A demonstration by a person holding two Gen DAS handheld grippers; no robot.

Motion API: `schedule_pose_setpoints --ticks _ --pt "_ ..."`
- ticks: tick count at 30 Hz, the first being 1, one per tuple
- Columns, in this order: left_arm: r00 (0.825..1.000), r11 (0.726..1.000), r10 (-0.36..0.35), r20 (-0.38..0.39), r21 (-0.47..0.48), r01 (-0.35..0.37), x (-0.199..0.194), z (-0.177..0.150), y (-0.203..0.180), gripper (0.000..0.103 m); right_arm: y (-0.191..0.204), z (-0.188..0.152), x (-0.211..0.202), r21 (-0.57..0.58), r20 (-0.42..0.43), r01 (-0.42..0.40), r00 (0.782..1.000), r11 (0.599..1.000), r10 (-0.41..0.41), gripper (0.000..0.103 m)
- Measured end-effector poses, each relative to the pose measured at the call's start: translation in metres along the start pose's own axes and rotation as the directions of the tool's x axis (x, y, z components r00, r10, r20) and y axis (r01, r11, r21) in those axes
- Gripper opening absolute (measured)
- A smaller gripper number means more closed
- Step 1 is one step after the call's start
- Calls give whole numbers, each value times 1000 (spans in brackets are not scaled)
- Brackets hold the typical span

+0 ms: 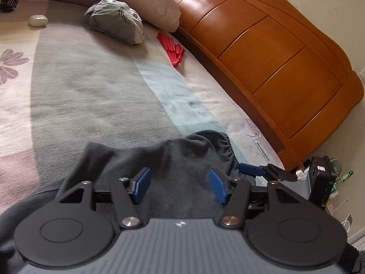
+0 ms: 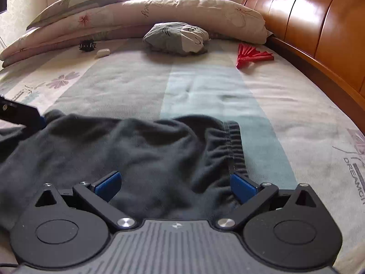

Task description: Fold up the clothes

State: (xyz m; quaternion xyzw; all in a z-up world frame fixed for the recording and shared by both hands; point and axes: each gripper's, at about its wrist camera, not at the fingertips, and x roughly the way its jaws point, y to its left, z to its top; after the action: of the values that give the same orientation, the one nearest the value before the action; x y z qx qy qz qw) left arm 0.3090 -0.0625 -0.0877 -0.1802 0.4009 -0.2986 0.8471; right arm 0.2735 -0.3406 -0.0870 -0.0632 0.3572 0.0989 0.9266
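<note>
A dark grey fleece garment (image 1: pixel 173 159) with an elastic waistband (image 2: pixel 235 146) lies rumpled on the bed's near side. My left gripper (image 1: pixel 180 183) hovers open just over the cloth, blue pads wide apart with nothing pinched. In the right wrist view the same garment (image 2: pixel 159 159) spreads under my right gripper (image 2: pixel 175 185), which also stands open, its right pad next to the gathered waistband. The right gripper (image 1: pixel 251 170) shows at the garment's right edge in the left wrist view. The left gripper's finger (image 2: pixel 34 118) appears at the garment's far left corner.
The striped bedspread (image 2: pixel 205 91) stretches ahead. A grey cat-face cushion (image 2: pixel 178 37), red folding fan (image 2: pixel 253 56), white earbud case (image 2: pixel 103 52) and black hair clip (image 2: pixel 87 45) lie near the rolled quilt (image 2: pixel 159 9). A wooden headboard (image 1: pixel 262 52) bounds the right side.
</note>
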Motion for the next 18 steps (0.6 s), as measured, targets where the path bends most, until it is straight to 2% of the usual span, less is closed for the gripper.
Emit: schedule_pose_setpoints --ticks 2,3,4,6,7,9,14,18 --pt "997 997 75 2 -8 -75 19 -1 4 56 -6 -13 -3 -11 -2 33 999 999 -33 103" --pt "995 994 98 1 -38 -98 24 -1 10 52 -11 -15 -5 21 -12 42 999 999 -42 103" --pt "995 994 98 5 -50 -97 21 -1 10 52 -17 -15 -7 69 -26 48 999 996 -47 103" --pt "995 995 97 14 -34 -97 9 -1 3 53 -27 -15 -19 154 2 31 999 988 -32 103" --pt "995 995 97 19 -26 -96 3 -1 -1 53 -26 -16 -21 162 9 20 1000 987 -22 103" --pt "995 995 96 28 -9 -95 -10 -1 -8 60 -18 -18 -19 146 11 -1 1000 989 0 103" --pt "983 969 182 25 167 -183 -34 -23 -34 62 1 -24 -13 106 13 -55 998 993 54 103" --pt "974 957 225 -6 188 -220 -43 -48 -36 62 16 -29 -9 74 13 -98 995 992 97 103"
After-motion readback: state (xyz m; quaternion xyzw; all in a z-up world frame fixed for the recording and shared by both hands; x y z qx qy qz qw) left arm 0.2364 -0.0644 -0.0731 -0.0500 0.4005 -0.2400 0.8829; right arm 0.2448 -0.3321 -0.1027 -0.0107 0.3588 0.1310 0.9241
